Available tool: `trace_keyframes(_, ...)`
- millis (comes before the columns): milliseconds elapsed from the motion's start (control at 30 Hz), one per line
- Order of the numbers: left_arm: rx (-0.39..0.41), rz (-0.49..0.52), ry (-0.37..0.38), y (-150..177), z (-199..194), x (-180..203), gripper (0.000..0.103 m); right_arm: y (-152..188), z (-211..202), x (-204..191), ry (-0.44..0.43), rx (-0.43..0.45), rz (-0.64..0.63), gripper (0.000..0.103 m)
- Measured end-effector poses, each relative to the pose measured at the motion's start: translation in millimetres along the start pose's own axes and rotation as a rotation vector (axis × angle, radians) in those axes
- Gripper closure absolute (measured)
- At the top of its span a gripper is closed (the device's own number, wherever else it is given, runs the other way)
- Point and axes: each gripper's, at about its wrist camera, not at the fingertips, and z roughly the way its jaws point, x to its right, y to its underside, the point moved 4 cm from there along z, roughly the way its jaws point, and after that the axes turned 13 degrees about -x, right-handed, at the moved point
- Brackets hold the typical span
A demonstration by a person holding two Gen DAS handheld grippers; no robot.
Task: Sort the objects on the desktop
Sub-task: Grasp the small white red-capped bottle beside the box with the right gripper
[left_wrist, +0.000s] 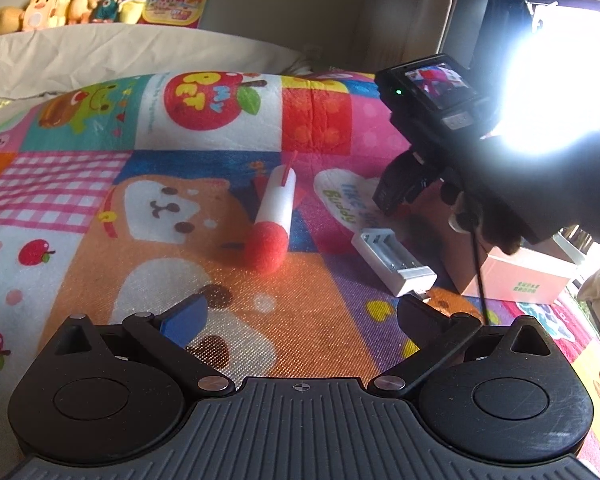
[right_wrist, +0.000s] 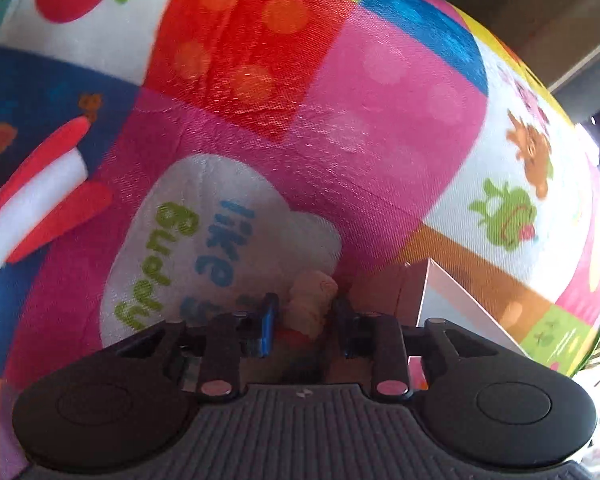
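My left gripper [left_wrist: 302,312] is open and empty, low over the colourful play mat [left_wrist: 100,184]. Ahead of it lies a white foam rocket with a red nose [left_wrist: 272,216], and to its right a white battery charger [left_wrist: 394,262]. My right gripper [right_wrist: 305,312] is shut on a small cream and red toy figure [right_wrist: 310,300], above the edge of a pink cardboard box [right_wrist: 448,304]. The right gripper also shows in the left wrist view [left_wrist: 428,116], above the box [left_wrist: 516,276]. The rocket's tail shows at the left of the right wrist view [right_wrist: 36,184].
Plush toys [left_wrist: 60,0] and a picture book [left_wrist: 176,2] line the wall behind a beige cushion [left_wrist: 120,56]. Bright window glare fills the upper right. The mat's edge runs along the right.
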Motion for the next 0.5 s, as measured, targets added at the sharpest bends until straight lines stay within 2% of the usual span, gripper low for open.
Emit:
trace_keyframes(100, -0.002, 0.0, 0.001, 0, 0, 0, 0.0, 18, -11, -6, -0.023, 0.004, -0.053, 0.079)
trace_keyframes(200, -0.006, -0.002, 0.001, 0, 1, 1, 0.0, 45, -30, -13, -0.106, 0.005, -0.106, 0.078)
trace_keyframes(333, -0.01, -0.004, -0.001, 0, 1, 0, 0.0, 94, -57, -23, -0.209, 0.031, -0.169, 0.078)
trace_keyframes(433, -0.012, 0.0, -0.004, 0, 2, 1, 0.0, 143, -74, -21, -0.335, 0.02, -0.173, 0.078)
trace_keyframes(500, -0.019, 0.001, -0.007, 0, 3, 1, 0.0, 172, -80, -15, -0.387, 0.027, -0.169, 0.078)
